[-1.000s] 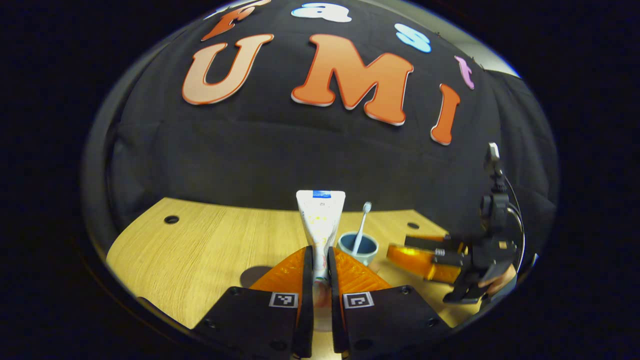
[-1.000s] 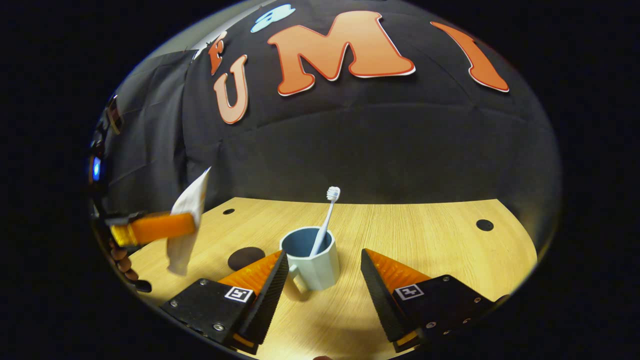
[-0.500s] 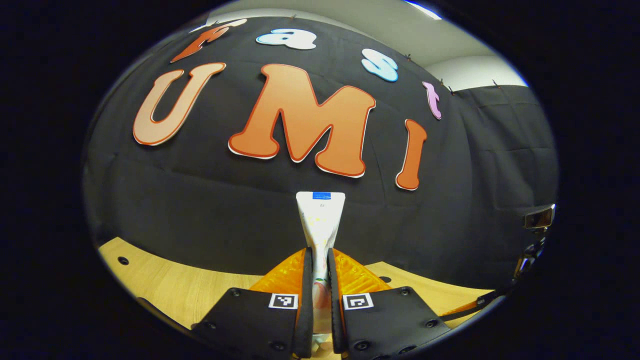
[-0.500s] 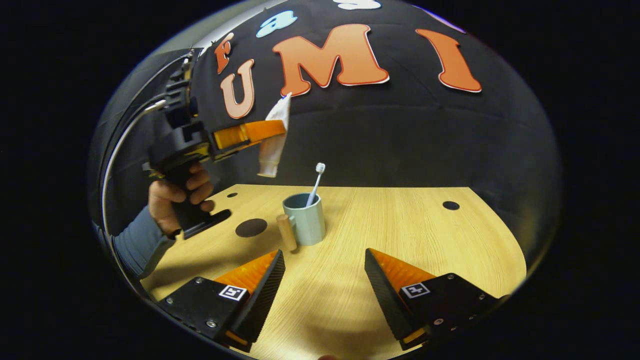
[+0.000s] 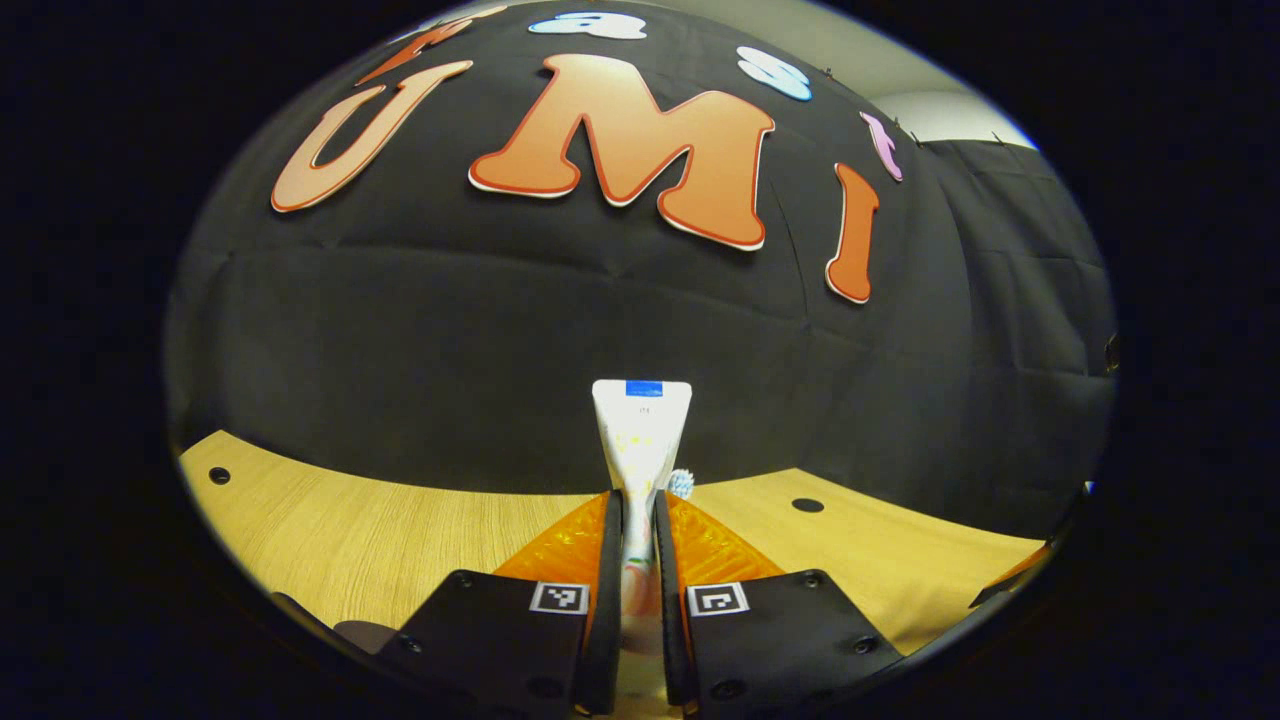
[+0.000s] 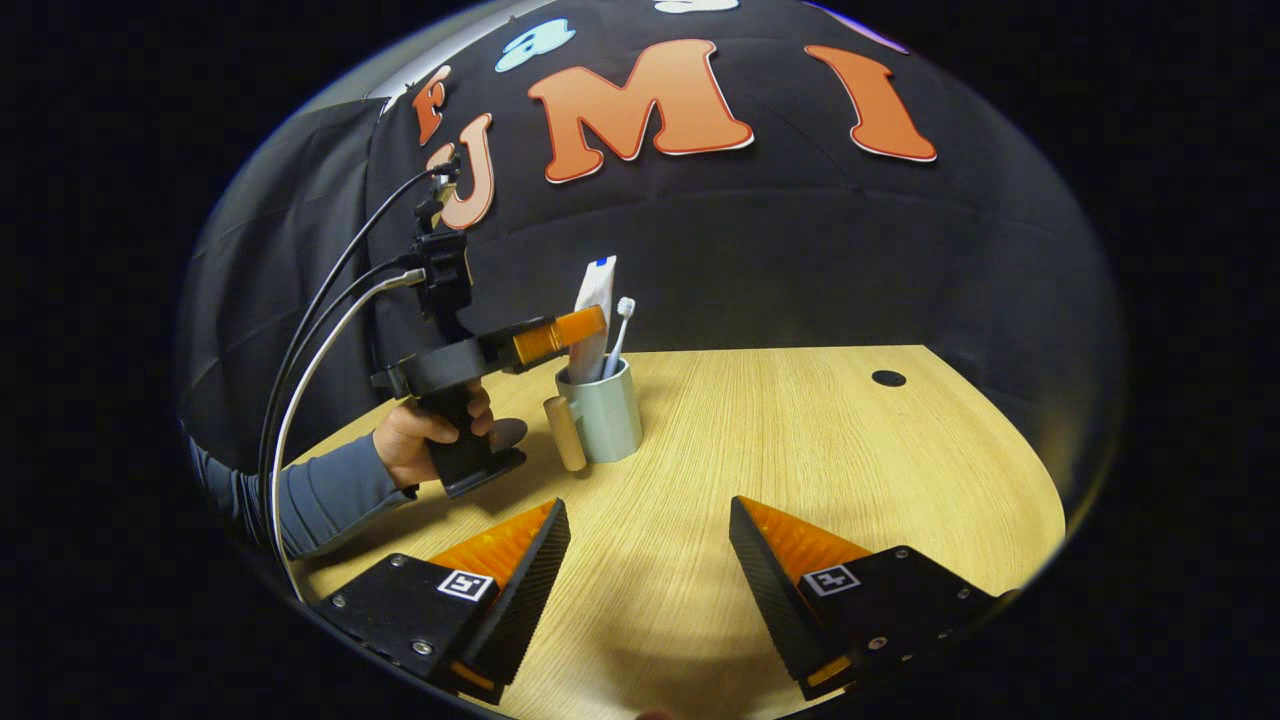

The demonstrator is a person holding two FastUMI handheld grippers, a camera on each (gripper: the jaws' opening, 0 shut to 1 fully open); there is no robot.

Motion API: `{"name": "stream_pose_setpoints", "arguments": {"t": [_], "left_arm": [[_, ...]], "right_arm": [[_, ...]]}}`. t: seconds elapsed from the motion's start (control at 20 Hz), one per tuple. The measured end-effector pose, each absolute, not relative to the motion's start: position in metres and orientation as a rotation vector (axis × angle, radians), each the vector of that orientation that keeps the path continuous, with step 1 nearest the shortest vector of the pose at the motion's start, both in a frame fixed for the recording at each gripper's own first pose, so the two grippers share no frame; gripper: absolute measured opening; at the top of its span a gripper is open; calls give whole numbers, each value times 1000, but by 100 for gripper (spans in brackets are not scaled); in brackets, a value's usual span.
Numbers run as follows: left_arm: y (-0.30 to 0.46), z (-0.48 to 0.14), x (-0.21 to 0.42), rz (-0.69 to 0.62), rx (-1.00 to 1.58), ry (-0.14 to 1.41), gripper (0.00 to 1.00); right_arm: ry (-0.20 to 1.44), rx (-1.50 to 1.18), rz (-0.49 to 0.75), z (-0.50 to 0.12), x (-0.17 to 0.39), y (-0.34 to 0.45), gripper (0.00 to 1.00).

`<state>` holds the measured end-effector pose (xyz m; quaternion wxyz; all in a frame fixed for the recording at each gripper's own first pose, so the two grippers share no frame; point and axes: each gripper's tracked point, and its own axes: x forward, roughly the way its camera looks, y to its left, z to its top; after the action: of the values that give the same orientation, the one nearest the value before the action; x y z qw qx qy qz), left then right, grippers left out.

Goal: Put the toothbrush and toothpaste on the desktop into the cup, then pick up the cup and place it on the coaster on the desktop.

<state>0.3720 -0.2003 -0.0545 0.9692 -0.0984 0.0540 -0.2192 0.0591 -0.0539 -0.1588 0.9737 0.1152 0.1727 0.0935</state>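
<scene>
A white toothpaste tube (image 5: 640, 430) stands upright with my left gripper (image 5: 637, 500) shut on it. In the right gripper view the tube (image 6: 592, 310) has its lower end inside the pale blue-grey cup (image 6: 602, 412), with the left gripper (image 6: 572, 328) still clamped on it just above the rim. A white toothbrush (image 6: 618, 330) leans in the cup; its bristle head (image 5: 681, 484) peeks out beside the tube. The cup's wooden handle (image 6: 564, 432) points left. My right gripper (image 6: 648, 520) is open near the table's front, well short of the cup. A dark round coaster (image 6: 508, 432) lies partly hidden behind a hand.
The wooden table (image 6: 800, 450) has small dark holes, one at the far right (image 6: 888, 378). A hand (image 6: 420, 435) in a grey-blue sleeve holds the left gripper, and cables (image 6: 320, 330) arc up from it at the table's left side.
The left gripper lifted the toothpaste, carried it over the cup and lowered its end inside. The right gripper drew back from the cup and stayed open.
</scene>
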Motion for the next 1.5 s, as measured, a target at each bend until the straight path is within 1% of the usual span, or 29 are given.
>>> {"name": "stream_pose_setpoints", "arguments": {"t": [0.05,0.1,0.25,0.3,0.4,0.7,0.95,1.05,1.2,1.35,1.5], "left_arm": [[-203,-53,364,-487,-210,123,30],[-200,-49,353,-507,-229,131,33],[-174,-32,330,-490,-194,105,96],[-161,-26,316,-481,-190,102,100],[-137,-13,294,-459,-191,106,99],[-44,17,230,-308,-126,96,100],[17,17,172,-205,-52,96,100],[35,18,157,-171,-48,99,99],[50,2,128,-137,-70,146,99],[65,-8,110,-111,-53,171,99],[74,-9,101,-96,-58,170,99]], "right_arm": [[348,237,189,-157,63,-51,96],[353,240,190,-158,66,-49,96],[368,231,201,-151,80,-32,96],[371,225,210,-146,83,-26,96],[387,216,201,-138,97,-17,96],[494,230,202,-130,131,11,96],[635,251,177,-138,160,31,94],[671,260,164,-136,170,37,92],[776,267,173,-142,177,45,88],[858,258,116,-148,188,37,84],[924,298,59,-156,195,35,76]]}}
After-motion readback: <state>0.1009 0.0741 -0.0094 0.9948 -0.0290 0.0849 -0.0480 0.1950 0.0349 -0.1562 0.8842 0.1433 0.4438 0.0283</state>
